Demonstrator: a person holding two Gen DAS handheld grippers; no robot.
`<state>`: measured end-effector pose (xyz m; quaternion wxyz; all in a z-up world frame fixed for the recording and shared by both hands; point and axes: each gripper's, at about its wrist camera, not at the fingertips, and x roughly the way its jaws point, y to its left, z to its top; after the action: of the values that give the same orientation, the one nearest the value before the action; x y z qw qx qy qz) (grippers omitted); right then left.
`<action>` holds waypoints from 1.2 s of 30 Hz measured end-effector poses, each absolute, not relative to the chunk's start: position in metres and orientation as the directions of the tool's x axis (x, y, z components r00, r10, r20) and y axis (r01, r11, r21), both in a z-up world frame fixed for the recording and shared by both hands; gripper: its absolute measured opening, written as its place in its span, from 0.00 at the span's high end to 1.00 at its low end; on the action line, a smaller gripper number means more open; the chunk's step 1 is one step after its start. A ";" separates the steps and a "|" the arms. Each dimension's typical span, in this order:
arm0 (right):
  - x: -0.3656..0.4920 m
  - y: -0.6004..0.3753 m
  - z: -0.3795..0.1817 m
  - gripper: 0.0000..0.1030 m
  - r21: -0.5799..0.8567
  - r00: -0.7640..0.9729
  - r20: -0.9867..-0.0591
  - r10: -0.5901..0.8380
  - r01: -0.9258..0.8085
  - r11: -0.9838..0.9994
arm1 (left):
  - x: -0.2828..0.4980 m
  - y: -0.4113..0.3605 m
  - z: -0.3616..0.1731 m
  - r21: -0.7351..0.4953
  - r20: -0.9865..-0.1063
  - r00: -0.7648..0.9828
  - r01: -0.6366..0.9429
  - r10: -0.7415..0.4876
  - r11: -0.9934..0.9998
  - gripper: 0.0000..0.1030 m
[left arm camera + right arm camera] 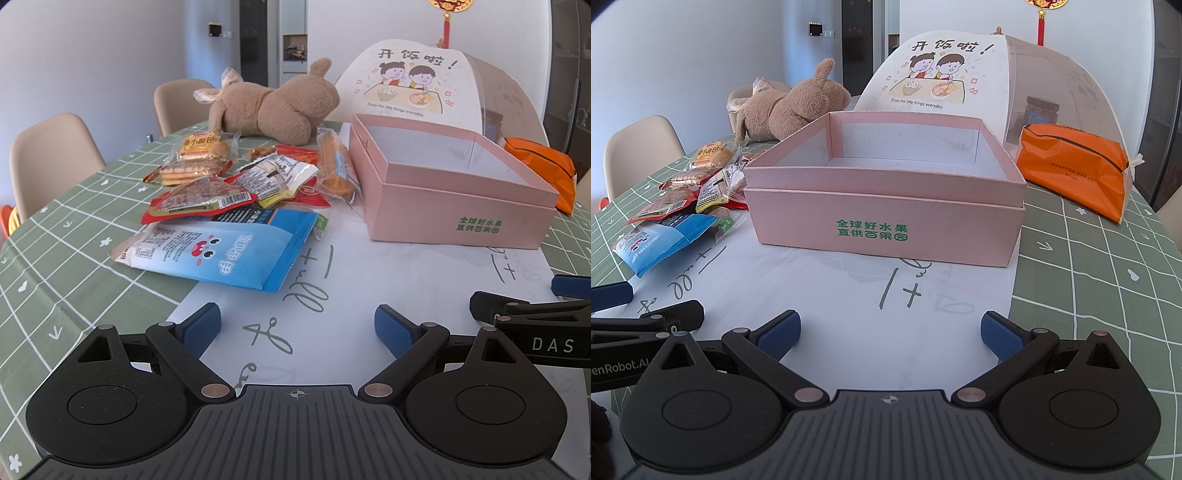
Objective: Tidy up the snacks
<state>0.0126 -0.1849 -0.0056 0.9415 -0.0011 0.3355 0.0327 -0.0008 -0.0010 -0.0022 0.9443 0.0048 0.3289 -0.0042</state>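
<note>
A pile of snack packets [236, 177] lies on the table left of an open pink box [454, 206]; a large blue packet [236, 251] is nearest. The box [886, 225] is empty inside in the right wrist view, with the snack pile [687, 199] to its left. My left gripper [297, 328] is open and empty, low over a white paper sheet [369, 280], short of the blue packet. My right gripper [890, 334] is open and empty, in front of the box. The right gripper [524, 302] shows at the left view's right edge.
A brown plush toy [273, 107] lies behind the snacks. A mesh food cover [960, 85] stands behind the box. An orange pouch [1071, 166] lies right of the box. Beige chairs [48, 155] stand along the left table edge. The tablecloth [1108, 280] is green check.
</note>
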 end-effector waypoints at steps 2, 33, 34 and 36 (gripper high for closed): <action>0.013 -0.185 -0.006 0.00 0.020 0.773 -0.632 0.061 -0.062 0.998 | -0.001 -0.001 -0.003 0.006 -0.621 0.784 0.011 -0.005 1.000 0.08; 0.017 -0.185 -0.004 0.00 0.023 0.749 -0.657 0.083 -0.090 0.996 | 0.013 0.043 0.018 -0.184 -0.686 0.726 -0.120 -0.040 0.976 0.20; 0.020 -0.186 -0.002 0.00 0.024 0.729 -0.679 0.088 -0.097 0.995 | 0.021 0.054 0.022 -0.220 -0.692 0.721 -0.166 -0.034 0.961 0.21; 0.030 -0.185 0.003 0.00 0.029 0.684 -0.725 0.086 -0.094 0.995 | 0.035 0.077 0.030 -0.287 -0.706 0.707 -0.237 -0.038 0.928 0.21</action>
<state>0.0301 -0.1853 0.0030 0.9175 -0.0052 0.3945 0.0492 0.0350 0.0774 0.0298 0.9059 -0.1813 0.3787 0.0548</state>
